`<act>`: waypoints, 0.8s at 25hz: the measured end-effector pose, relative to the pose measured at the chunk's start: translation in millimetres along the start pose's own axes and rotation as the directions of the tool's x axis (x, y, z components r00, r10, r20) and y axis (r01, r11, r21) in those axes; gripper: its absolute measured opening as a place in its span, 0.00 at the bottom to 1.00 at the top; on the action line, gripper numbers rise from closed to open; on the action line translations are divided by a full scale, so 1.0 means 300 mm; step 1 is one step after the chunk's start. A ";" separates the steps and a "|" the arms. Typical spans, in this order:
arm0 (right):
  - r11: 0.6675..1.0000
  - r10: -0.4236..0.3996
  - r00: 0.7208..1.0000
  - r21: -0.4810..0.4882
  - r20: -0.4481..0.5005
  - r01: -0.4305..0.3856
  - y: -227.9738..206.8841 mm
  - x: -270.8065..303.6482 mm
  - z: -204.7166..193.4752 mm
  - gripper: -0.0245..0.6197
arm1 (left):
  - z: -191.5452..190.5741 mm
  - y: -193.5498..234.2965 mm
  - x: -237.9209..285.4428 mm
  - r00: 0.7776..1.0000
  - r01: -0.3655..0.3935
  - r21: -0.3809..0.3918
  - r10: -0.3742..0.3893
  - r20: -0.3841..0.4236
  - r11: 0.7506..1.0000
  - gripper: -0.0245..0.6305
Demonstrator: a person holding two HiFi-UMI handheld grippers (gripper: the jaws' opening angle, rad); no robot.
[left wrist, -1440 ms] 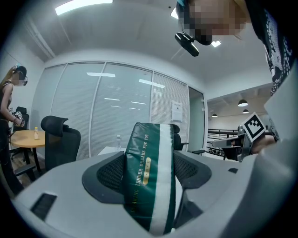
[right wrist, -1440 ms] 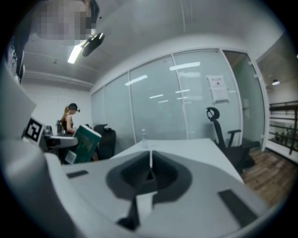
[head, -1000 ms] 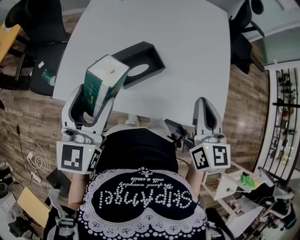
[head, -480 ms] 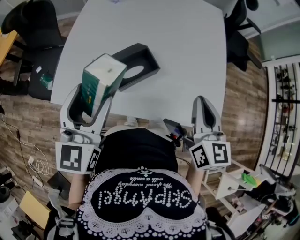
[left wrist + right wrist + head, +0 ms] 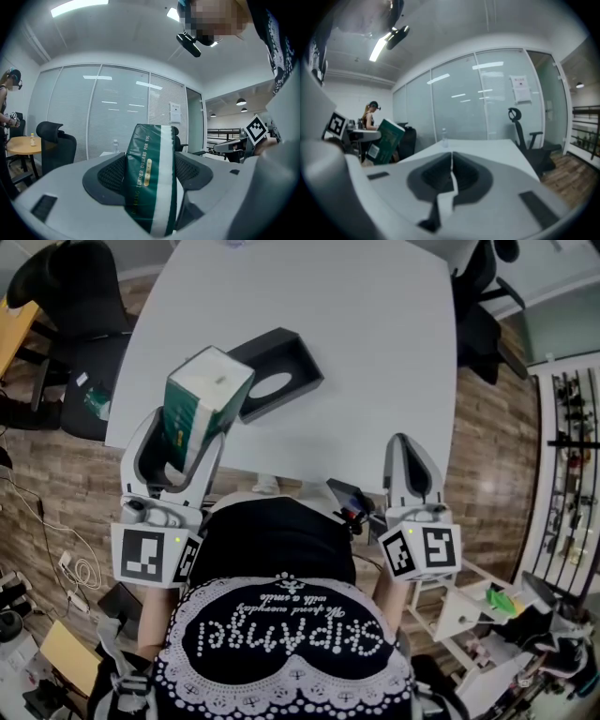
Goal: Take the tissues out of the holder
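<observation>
The left gripper [image 5: 186, 444] is clamped on a green pack of tissues [image 5: 202, 399]: in the left gripper view both dark ribbed pads press the pack's flat sides, and the pack stands nearly upright between them, with a white stripe down its edge and gold lettering on the green face. From the head view the pack is out of the black tissue holder [image 5: 286, 352], held over the near left edge of the white table [image 5: 375, 343], with its pale top end turned toward the far side and overlapping the holder's near left corner in the picture. The holder lies on the table just beyond the pack, its oval opening [image 5: 272, 385] facing up, and I cannot tell whether anything is inside it. The right gripper [image 5: 410, 457] is held off the near edge of the table on the right, well apart from the holder, with its jaws pressed together and nothing between them; in its own view the pack shows at the far left beside the table. Each gripper carries a marker cube [image 5: 150, 554] close to the person's body. Black office chairs [image 5: 84, 329] stand on the wooden floor [image 5: 56, 474] at the left and at the far right of the table, and a small bottle [image 5: 444, 132] stands at the table's far end
</observation>
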State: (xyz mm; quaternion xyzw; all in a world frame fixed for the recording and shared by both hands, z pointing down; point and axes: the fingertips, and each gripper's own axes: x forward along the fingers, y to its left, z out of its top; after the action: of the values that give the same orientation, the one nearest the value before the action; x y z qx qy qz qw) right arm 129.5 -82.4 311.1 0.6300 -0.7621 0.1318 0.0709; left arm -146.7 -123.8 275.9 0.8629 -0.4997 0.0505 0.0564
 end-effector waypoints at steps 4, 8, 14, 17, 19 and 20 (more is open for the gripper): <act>1.000 0.003 1.000 0.000 0.009 -0.003 0.005 0.005 0.000 0.09 | 0.012 0.002 0.001 1.000 -0.001 0.001 0.001 0.011 1.000 0.57; 1.000 -0.003 1.000 0.004 0.015 0.002 0.004 0.004 0.005 0.09 | 0.022 0.004 -0.002 1.000 0.004 0.017 -0.005 0.019 1.000 0.57; 1.000 -0.013 1.000 0.004 0.002 0.013 -0.011 -0.002 0.001 0.09 | 0.007 0.005 0.000 1.000 0.001 0.005 -0.001 0.003 1.000 0.57; 1.000 -0.016 1.000 0.003 -0.002 0.016 -0.014 -0.004 0.006 0.09 | 0.007 0.006 0.002 1.000 0.001 0.001 -0.001 0.002 1.000 0.57; 1.000 -0.016 1.000 0.002 -0.002 0.016 -0.014 -0.003 0.009 0.09 | 0.006 0.007 0.003 1.000 0.001 -0.001 -0.001 0.001 1.000 0.56; 1.000 -0.016 1.000 0.001 -0.003 0.016 -0.013 -0.003 0.011 0.09 | 0.005 0.008 0.003 1.000 0.000 -0.002 0.000 0.000 1.000 0.57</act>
State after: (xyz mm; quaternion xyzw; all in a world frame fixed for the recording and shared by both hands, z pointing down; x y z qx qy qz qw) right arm 133.8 -83.0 308.2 0.6360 -0.7568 0.1326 0.0726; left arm -148.2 -126.0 274.8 0.8629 -0.4996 0.0500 0.0570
